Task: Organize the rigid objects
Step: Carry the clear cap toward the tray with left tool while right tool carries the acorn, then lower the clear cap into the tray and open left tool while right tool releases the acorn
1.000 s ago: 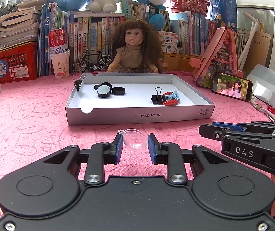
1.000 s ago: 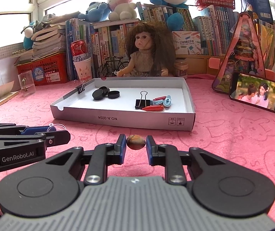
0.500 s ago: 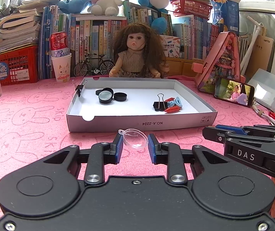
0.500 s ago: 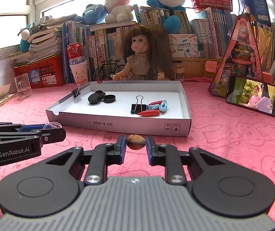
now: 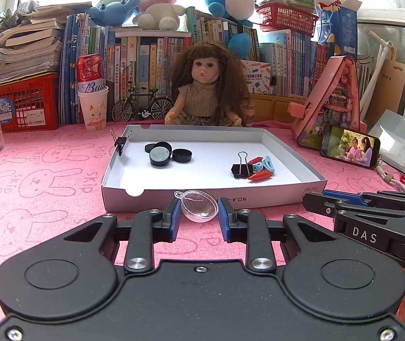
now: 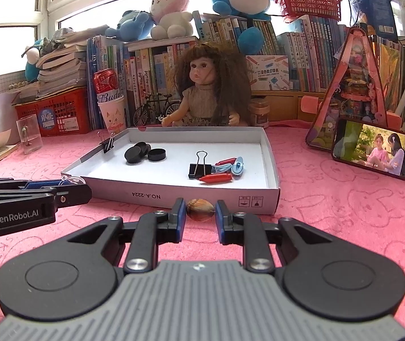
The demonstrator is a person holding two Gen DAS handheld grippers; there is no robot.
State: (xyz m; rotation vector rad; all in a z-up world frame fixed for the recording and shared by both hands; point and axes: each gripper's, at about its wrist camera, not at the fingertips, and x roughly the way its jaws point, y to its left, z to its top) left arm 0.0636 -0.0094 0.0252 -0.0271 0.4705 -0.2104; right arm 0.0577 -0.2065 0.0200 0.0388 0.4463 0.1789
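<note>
Left tool (image 5: 199,216) is closed on a clear plastic half-sphere (image 5: 199,205), its blue pads pressing the rim from both sides, held just above the pink desk (image 5: 46,187) in front of the near wall of the white cardboard tray (image 5: 202,196). Right tool (image 6: 201,216) grips a small brown nut-like object (image 6: 200,206) between its pads, also just short of the tray's near wall, toward its right corner. Both tools sit side by side, close together, each showing at the edge of the other's view.

Inside the tray, three black round caps (image 5: 161,153) lie clustered toward the back left. Toward the right lies a black binder clip (image 5: 240,167) touching a small heap of red and blue pieces (image 5: 262,169). Another black binder clip (image 5: 120,142) is clamped on the tray's left wall. A doll (image 5: 206,91) sits behind the tray's far edge, and a phone (image 5: 350,149) leans near the desk's right edge.
</note>
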